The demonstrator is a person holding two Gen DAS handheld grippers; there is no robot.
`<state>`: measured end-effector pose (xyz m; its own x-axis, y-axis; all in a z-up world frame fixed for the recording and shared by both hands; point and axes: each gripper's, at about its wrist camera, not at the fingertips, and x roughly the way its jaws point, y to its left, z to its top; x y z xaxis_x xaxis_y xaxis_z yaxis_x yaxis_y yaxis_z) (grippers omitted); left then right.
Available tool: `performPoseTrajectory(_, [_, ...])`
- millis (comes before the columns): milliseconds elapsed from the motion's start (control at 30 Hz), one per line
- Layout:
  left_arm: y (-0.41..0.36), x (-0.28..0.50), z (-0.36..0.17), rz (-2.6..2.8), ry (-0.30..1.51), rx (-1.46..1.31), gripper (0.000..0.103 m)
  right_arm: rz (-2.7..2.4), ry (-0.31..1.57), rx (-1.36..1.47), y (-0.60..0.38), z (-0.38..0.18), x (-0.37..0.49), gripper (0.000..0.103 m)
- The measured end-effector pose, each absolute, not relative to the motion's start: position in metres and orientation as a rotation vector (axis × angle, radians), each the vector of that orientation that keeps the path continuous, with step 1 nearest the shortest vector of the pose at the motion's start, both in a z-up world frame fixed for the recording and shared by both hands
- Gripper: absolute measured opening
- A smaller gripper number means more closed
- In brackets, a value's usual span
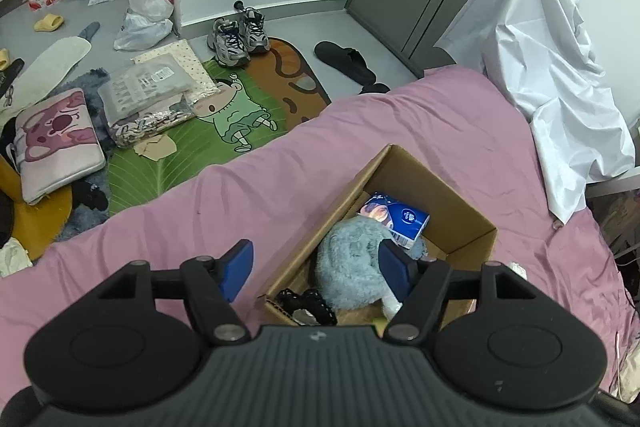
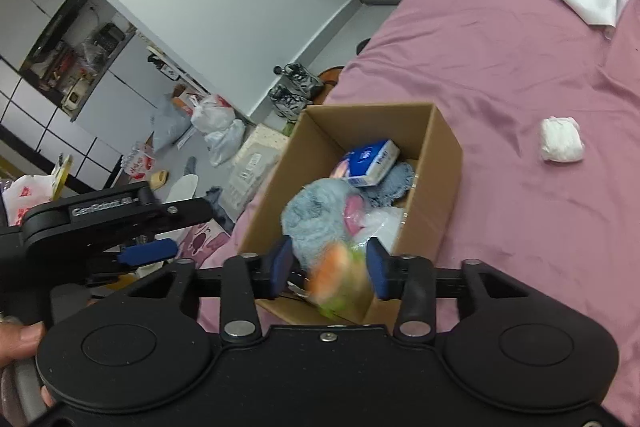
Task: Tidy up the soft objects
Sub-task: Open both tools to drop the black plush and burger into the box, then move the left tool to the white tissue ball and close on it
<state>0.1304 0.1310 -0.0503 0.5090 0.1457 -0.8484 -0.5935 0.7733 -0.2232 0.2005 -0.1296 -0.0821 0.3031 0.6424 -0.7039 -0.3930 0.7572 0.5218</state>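
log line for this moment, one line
stage: dropping orange-green soft item into cardboard box | right gripper: open | left gripper: open, empty | left over: white bundle

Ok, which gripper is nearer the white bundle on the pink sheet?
Right. The right gripper is above the cardboard box, with the white bundle off to its right; the left gripper is farther, at the box's left side.

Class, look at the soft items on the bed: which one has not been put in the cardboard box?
The small white bundle, lying alone on the pink sheet beside the cardboard box; the blue-grey plush and tissue pack are inside.
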Motion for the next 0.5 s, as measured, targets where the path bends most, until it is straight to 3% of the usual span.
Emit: performPoseTrajectory(500, [0.091, 0.15, -0.045, 0.431, 0.939, -0.454, 0.076, 0.562, 1.034, 0.355, -0.184, -0.077, 0.226, 0.068])
